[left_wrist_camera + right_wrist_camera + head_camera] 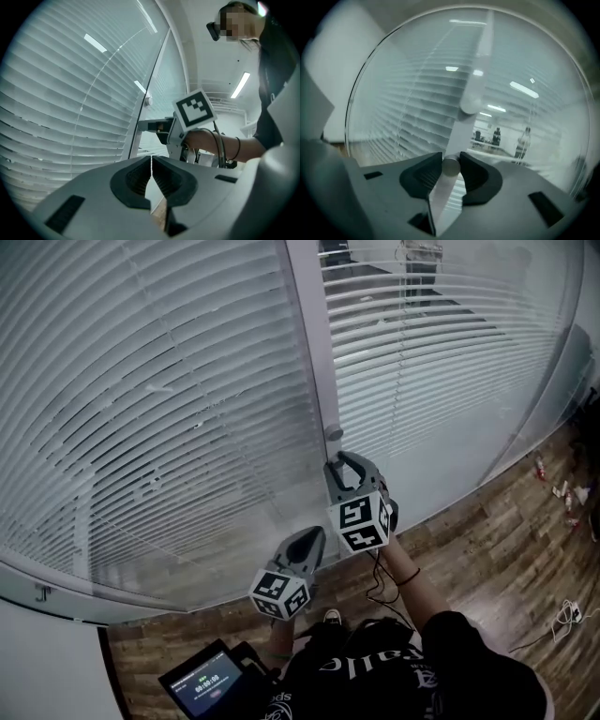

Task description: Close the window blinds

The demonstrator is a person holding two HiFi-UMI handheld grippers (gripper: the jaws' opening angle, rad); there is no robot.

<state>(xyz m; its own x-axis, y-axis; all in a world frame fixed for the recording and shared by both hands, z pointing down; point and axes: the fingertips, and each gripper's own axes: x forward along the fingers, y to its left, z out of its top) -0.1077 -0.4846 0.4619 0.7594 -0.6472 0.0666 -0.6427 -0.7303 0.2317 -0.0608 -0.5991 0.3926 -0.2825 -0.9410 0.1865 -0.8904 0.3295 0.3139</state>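
The blinds sit behind glass in two panels, left (159, 399) and right (441, 343), split by a pale upright post (314, 352). The left slats lie tilted almost flat. The right slats (417, 122) leave gaps that show a room behind. My right gripper (343, 463) is against the post, shut on a small round metal knob (450, 167). A second knob (334, 435) sticks out of the post just above it. My left gripper (312, 536) hangs lower and to the left, shut with nothing in it (151, 165), close to the glass.
A wood floor (487, 549) runs along the foot of the glass wall. A small screen with a timer (206, 681) is at the bottom left. Cables (567, 613) and small items (567, 493) lie on the floor at the right. The person's arm (412, 582) reaches to the right gripper.
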